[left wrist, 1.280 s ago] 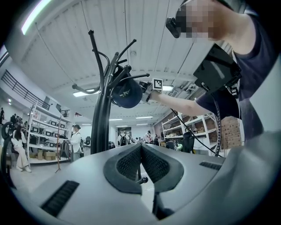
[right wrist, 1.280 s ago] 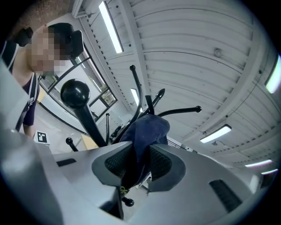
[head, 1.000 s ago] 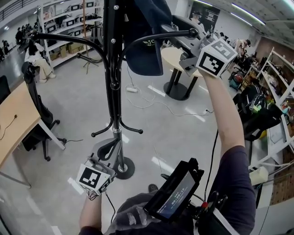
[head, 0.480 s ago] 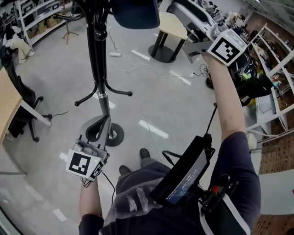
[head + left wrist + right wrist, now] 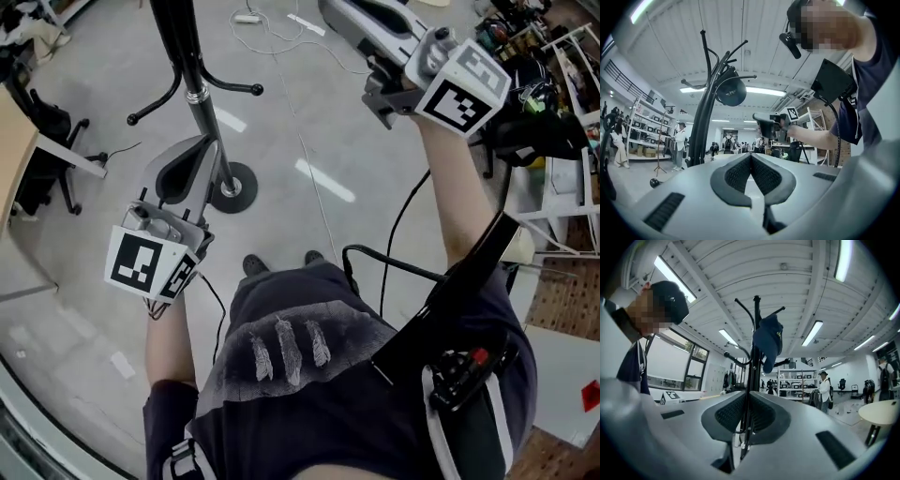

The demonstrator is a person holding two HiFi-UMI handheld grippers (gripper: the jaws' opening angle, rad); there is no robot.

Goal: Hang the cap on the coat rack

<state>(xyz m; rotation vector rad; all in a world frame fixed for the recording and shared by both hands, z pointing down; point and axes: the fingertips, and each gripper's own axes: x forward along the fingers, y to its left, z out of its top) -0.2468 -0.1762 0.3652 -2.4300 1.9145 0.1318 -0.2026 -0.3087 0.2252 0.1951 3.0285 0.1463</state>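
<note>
Cap (image 5: 768,341) is hanging on the coat rack (image 5: 753,366); right gripper (image 5: 746,401), empty jaws just closing together, and left gripper (image 5: 751,161), jaws together, should be steering clear of it.

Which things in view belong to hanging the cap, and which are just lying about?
Part of the job:
- navy cap, hanging on the rack
- black coat rack

Just lying about:
- office chair
- wooden desk
- round table
- shelving unit
</note>
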